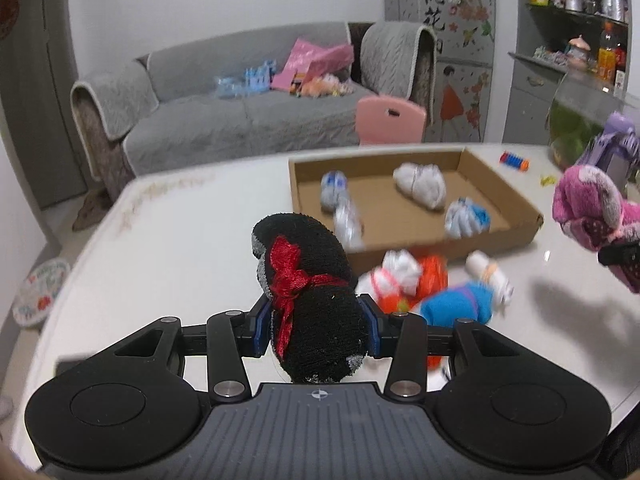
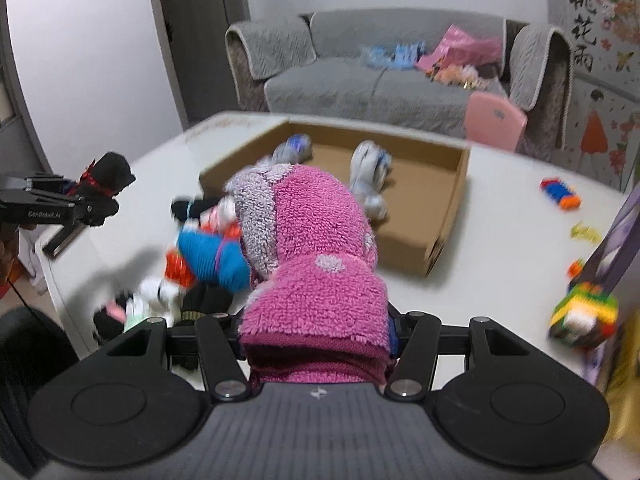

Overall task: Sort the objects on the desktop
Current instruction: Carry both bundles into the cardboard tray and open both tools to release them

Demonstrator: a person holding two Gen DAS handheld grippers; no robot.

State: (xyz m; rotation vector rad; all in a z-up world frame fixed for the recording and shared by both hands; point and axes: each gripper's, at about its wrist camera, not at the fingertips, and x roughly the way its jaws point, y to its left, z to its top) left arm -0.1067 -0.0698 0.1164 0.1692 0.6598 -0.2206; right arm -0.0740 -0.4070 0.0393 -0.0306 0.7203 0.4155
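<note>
A black rolled sock bundle (image 1: 312,300) with a red bow is pinched between the two blue pads of the left tool (image 1: 316,330), and it is held above the white surface (image 1: 180,240). The same bundle is seen from the side in the right wrist view, where the left tool (image 2: 96,196) is raised over the left edge of the surface. The right tool (image 2: 316,344) is pressed on a fluffy pink sock bundle (image 2: 316,264) with a pale lilac part and light dots, and this bundle is also lifted clear of the surface. In the left wrist view the pink bundle is visible at the right edge, well apart from the black one. A shallow cardboard tray (image 1: 500,232) lies on the surface beyond both tools. Several white and blue sock bundles (image 1: 420,184) are lying inside it; four of them can be counted in the left wrist view, although they are blurred. Just in front of the near wall of the tray, a small heap of loose bundles (image 1: 432,284) is left on the surface, among them a blue one, an orange one and white ones; darker ones are seen beside the heap in the right wrist view. A small orange and blue toy (image 2: 560,194) and a colourful block toy (image 2: 584,312) are placed on the right part of the surface. Behind the surface a pink chair (image 1: 390,120) and a grey sofa (image 1: 240,120) are seen.
</note>
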